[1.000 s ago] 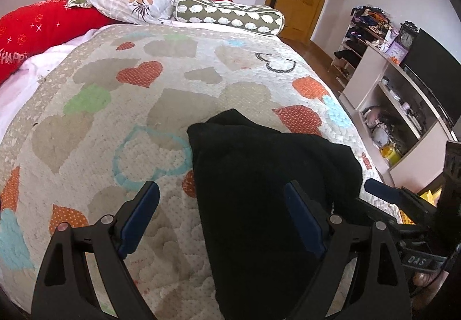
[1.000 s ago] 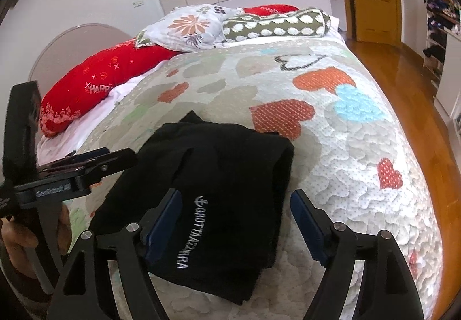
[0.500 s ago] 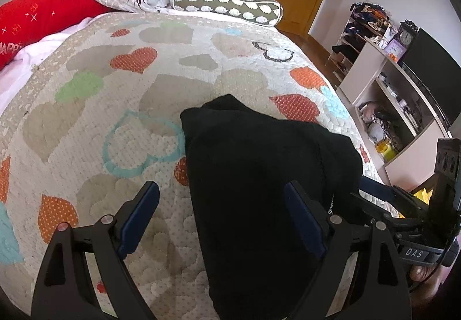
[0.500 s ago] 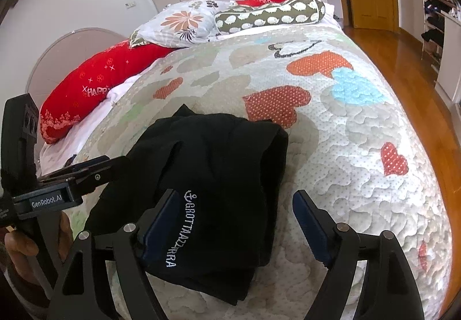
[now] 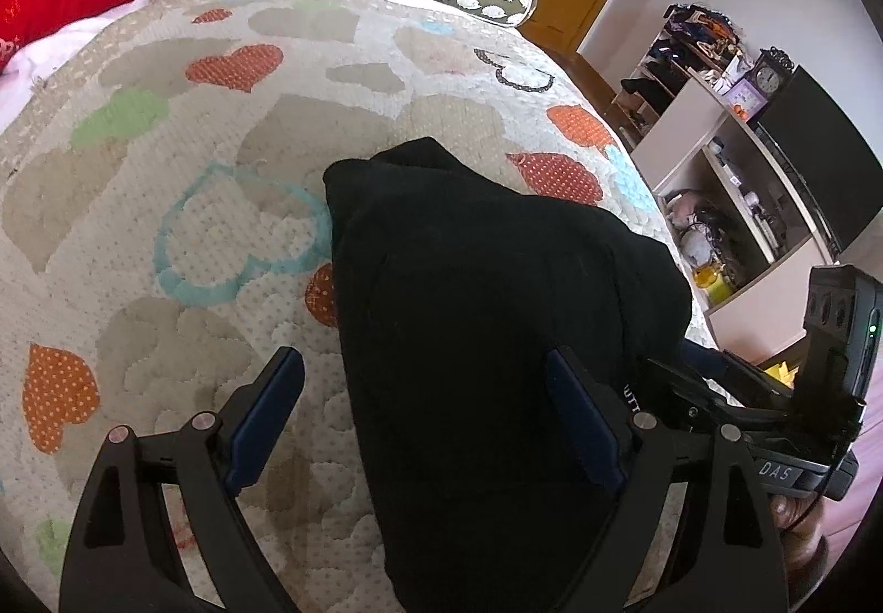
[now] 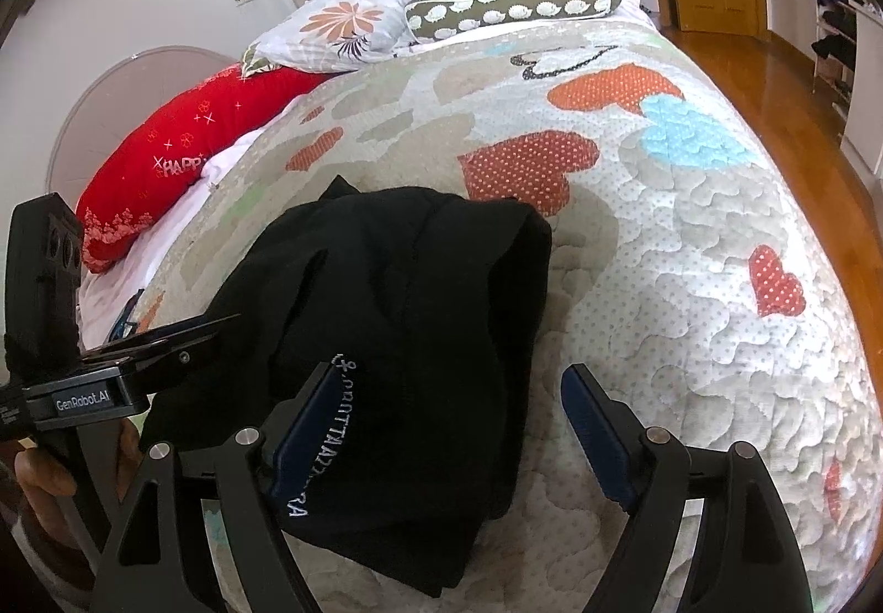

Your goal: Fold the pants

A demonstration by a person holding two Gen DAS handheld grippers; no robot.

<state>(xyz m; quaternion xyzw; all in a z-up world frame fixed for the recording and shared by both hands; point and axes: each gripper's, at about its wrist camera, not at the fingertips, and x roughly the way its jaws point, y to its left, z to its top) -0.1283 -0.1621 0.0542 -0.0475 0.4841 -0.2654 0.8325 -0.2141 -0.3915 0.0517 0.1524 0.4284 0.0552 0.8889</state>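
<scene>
The left gripper (image 5: 425,409) hangs wide open above the quilt (image 5: 165,171). Folded black pants (image 5: 485,309) lie ahead, their left edge between its fingers.

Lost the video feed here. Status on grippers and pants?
Left gripper open, right gripper open, neither gripping. Black pants folded on the quilt. Nothing in the way.

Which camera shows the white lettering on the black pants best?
The right wrist view: the white lettering runs clearly down the black pants beside that gripper's finger. The left wrist view shows only a few letters, mostly hidden behind its gripper's finger.
</scene>
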